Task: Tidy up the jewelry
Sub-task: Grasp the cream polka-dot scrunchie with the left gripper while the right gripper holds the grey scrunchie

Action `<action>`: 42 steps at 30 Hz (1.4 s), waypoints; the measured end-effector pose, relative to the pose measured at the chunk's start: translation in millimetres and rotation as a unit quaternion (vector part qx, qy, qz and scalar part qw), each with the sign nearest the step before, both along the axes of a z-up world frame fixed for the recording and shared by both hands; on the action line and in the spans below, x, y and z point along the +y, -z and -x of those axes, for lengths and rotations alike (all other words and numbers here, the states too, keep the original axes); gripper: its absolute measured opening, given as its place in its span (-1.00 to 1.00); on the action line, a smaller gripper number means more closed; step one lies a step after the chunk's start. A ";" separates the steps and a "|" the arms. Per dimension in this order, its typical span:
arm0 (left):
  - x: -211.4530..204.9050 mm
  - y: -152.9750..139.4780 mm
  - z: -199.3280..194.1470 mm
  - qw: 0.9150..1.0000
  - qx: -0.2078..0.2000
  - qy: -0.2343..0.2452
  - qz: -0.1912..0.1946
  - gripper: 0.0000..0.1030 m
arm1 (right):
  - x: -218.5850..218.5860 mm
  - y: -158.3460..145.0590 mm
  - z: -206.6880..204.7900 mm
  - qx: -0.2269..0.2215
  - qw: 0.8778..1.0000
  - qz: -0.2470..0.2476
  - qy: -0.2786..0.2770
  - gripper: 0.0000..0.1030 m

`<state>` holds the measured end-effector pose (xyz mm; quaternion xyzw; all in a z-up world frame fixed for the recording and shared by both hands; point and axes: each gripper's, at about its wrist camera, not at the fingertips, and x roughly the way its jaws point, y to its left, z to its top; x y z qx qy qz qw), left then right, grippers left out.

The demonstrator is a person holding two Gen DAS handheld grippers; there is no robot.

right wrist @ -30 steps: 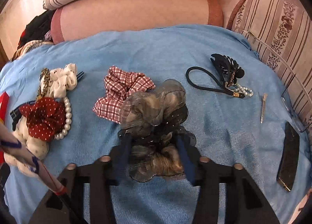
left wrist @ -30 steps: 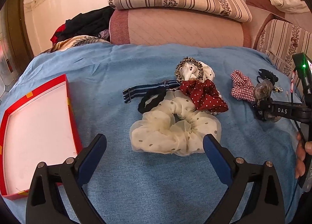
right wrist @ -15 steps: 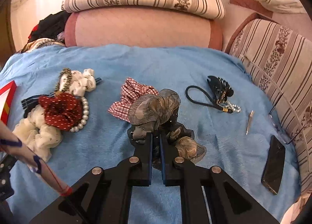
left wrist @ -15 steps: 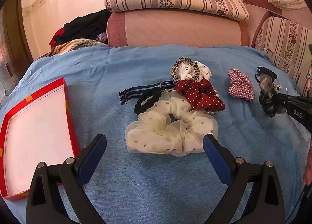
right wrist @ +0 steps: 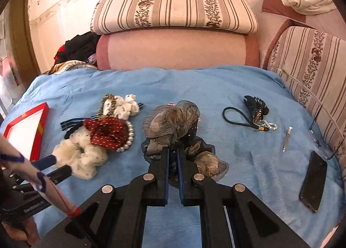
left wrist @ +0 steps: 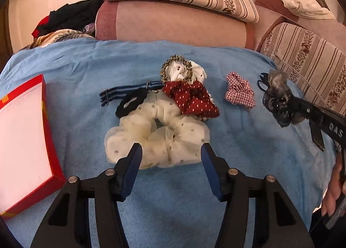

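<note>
The grey gauze scrunchie [right wrist: 173, 124] is pinched in the right gripper [right wrist: 172, 152], whose pads are pressed nearly together on its dark lower frill, and it is held just above the blue bedspread [right wrist: 248, 161]. Its long axis is seen running from the pads away toward the cushions, with the puffed grey end pointing away. Only a thin fold is caught, so it could slip out if swung quickly toward the red tray [right wrist: 41, 118], and a trailing frill could drag on the bedspread. The left gripper [left wrist: 170, 157] is half spread, its jaws having just been closing, with the near edge of the cream dotted scrunchie [left wrist: 157, 137] between them but not yet pressed. The red dotted bow [left wrist: 190, 98] lies on it and could be pulled along
</note>
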<state>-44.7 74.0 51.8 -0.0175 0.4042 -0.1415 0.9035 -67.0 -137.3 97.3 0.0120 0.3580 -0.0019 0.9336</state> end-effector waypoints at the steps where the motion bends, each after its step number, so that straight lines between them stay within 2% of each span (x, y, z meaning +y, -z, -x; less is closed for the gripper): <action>1: 1.3 0.0 -4.6 1.000 0.000 -0.014 -0.009 0.10 | 3.4 -0.2 -0.2 0.001 1.000 -0.002 -0.007 -0.86; 4: 15.4 3.3 -17.6 0.999 0.011 -0.047 0.008 0.26 | 9.0 0.6 1.3 0.000 1.000 -0.001 -0.019 -0.86; 7: 20.2 14.9 -36.4 0.997 0.037 -0.055 0.027 0.24 | 15.6 3.8 2.0 0.005 0.999 -0.002 -0.034 -0.86; 8: 18.2 17.3 -39.3 0.997 0.040 -0.052 0.028 0.05 | 17.5 4.5 2.1 0.006 0.999 -0.002 -0.037 -0.86; 9: 15.4 19.9 -41.3 0.998 0.041 -0.048 0.027 -0.33 | 19.9 5.3 1.8 0.008 0.999 -0.001 -0.041 -0.86; 10: 10.0 23.3 -43.2 0.998 0.043 -0.045 0.014 -0.57 | 23.9 6.4 1.7 0.009 0.999 0.003 -0.047 -0.86; 11: 7.7 25.1 -44.0 0.998 0.044 -0.042 0.009 -0.99 | 26.9 7.3 1.4 0.009 0.999 0.006 -0.050 -0.85; 14: 7.9 27.3 -41.1 0.999 0.038 -0.034 0.013 -0.98 | 34.4 10.0 1.0 0.013 0.998 0.014 -0.057 -0.85; 17: 8.7 19.0 -33.6 0.999 0.016 -0.032 0.016 -0.98 | 40.6 11.6 1.3 0.014 0.998 0.031 -0.059 -0.85; 22: 1.4 -0.6 -16.7 0.999 -0.034 -0.020 -0.001 -0.98 | 48.7 11.3 2.9 0.008 0.997 0.055 -0.061 -0.85; 26: -1.3 -10.3 -8.2 0.998 -0.055 -0.012 -0.004 -0.98 | 48.6 12.3 2.7 0.010 0.996 0.068 -0.054 -0.85; 42: -0.5 -28.8 4.6 0.996 -0.091 -0.004 -0.008 -0.98 | 48.8 13.4 1.8 0.009 0.995 0.085 -0.045 -0.85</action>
